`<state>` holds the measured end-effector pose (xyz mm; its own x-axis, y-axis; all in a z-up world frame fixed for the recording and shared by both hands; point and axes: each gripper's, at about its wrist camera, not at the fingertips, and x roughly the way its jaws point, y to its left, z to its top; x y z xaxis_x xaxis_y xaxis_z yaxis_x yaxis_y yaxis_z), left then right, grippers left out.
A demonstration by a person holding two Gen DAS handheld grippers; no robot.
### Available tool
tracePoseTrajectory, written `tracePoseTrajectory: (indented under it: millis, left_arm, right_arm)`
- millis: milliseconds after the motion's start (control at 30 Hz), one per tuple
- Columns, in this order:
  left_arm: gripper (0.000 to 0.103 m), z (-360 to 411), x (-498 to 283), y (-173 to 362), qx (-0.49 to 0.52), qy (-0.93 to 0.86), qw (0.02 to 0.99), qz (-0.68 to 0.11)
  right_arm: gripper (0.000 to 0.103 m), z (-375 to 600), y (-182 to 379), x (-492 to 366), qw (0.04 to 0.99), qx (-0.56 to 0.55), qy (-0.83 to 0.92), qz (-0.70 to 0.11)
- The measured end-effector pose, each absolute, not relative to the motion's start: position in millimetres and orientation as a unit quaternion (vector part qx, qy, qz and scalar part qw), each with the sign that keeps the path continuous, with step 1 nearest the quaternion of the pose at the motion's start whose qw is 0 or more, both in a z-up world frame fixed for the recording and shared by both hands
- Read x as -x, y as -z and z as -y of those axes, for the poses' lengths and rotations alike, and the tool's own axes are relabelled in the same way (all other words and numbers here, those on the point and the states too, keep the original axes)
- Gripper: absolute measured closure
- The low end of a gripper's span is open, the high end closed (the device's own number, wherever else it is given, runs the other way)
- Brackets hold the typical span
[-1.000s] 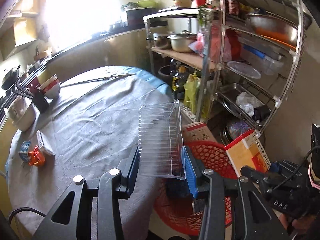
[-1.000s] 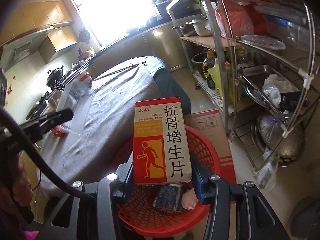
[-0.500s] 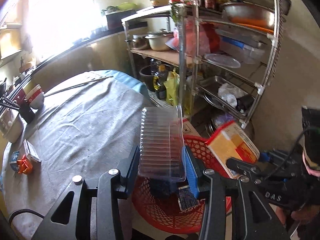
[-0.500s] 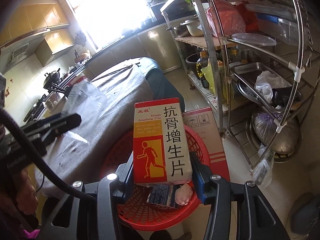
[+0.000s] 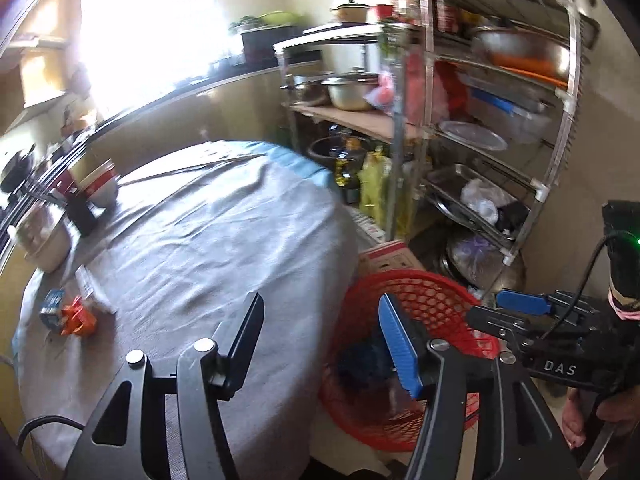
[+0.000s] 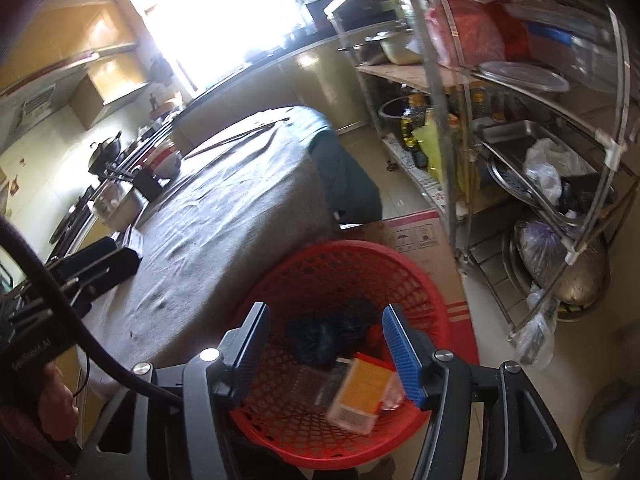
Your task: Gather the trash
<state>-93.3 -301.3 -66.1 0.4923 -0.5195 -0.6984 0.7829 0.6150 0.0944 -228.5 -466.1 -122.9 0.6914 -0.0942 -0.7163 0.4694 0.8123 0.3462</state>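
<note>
left gripper (image 5: 320,332) poised over table edge (image 5: 336,216), jaws spread wide, nothing held. right gripper (image 6: 326,336) aimed down into red basket (image 6: 360,256) on floor, jaws likewise wide apart, empty. seen only from right wrist: orange box (image 6: 358,394) and clear tray (image 6: 316,384) lying inside basket. seen only from left wrist: small wrappers (image 5: 68,314) on table's far left.
</note>
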Motion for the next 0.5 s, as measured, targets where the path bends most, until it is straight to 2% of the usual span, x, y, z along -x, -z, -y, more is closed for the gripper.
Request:
tracePoseTrajectory:
  millis: [200, 500]
  left_arm:
    - [0.041, 242, 55, 57, -0.146, 0.331, 0.865, -0.349]
    - [0.041, 116, 19, 45, -0.094, 0.194, 0.917, -0.336]
  right_arm:
    - [0.04, 437, 114, 200, 0.888, -0.239, 0.135, -0.369]
    - [0.04, 370, 91, 142, 0.901, -0.187, 0.079, -0.383]
